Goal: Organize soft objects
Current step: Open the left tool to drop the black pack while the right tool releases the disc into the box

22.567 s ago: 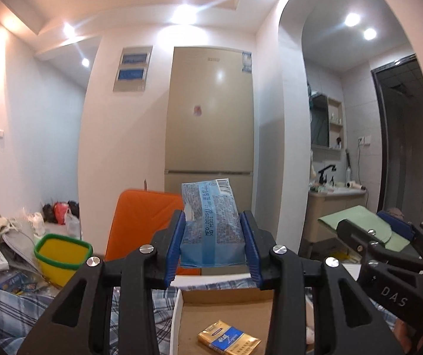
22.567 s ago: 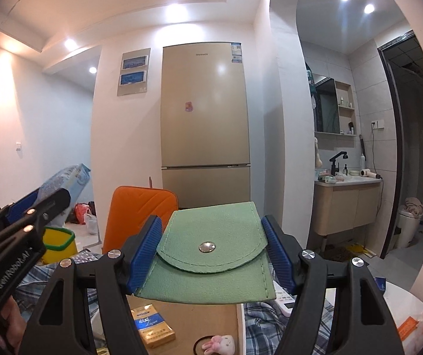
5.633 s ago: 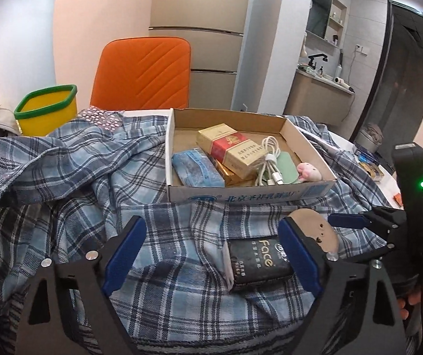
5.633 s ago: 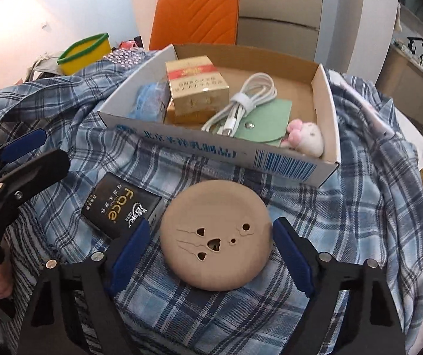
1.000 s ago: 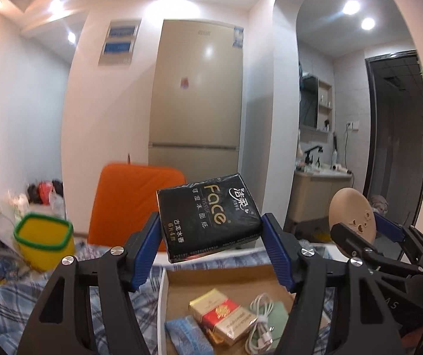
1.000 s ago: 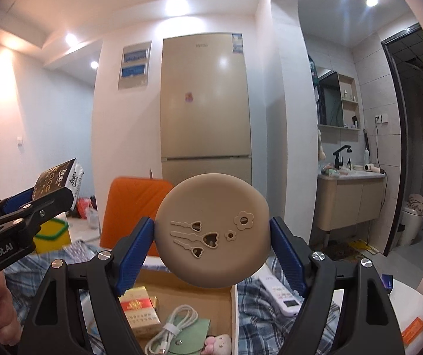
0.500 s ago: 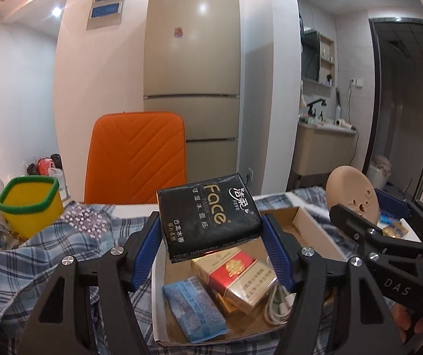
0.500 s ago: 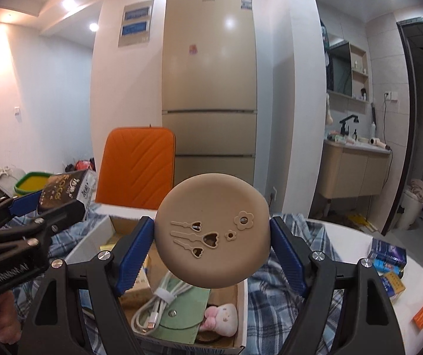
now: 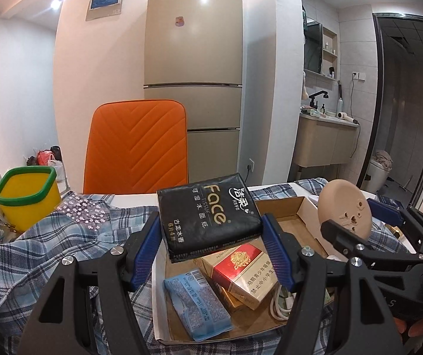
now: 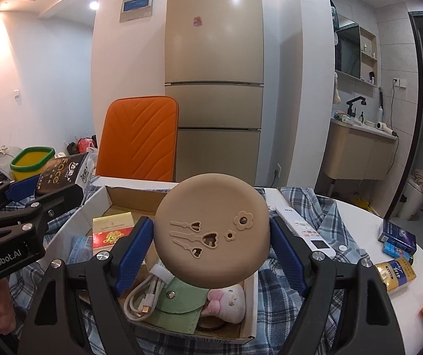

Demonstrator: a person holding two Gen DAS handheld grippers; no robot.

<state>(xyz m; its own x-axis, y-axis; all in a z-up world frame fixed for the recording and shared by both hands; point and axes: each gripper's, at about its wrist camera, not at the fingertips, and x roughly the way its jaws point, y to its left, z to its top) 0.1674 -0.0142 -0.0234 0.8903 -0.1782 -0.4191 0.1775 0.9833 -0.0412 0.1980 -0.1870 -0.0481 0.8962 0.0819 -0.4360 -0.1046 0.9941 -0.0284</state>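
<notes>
Two tissue packs, one tan pad, one box, one pouch.

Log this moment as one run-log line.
left: shut on tissue pack | right: shut on tan disc | both above box | nothing released

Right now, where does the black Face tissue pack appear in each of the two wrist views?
Left wrist view: the black Face tissue pack sits at centre, clamped in the left gripper above the cardboard box.
Right wrist view: it is at the left edge, seen end-on.
Shared landmark: the orange chair behind the table.
</notes>
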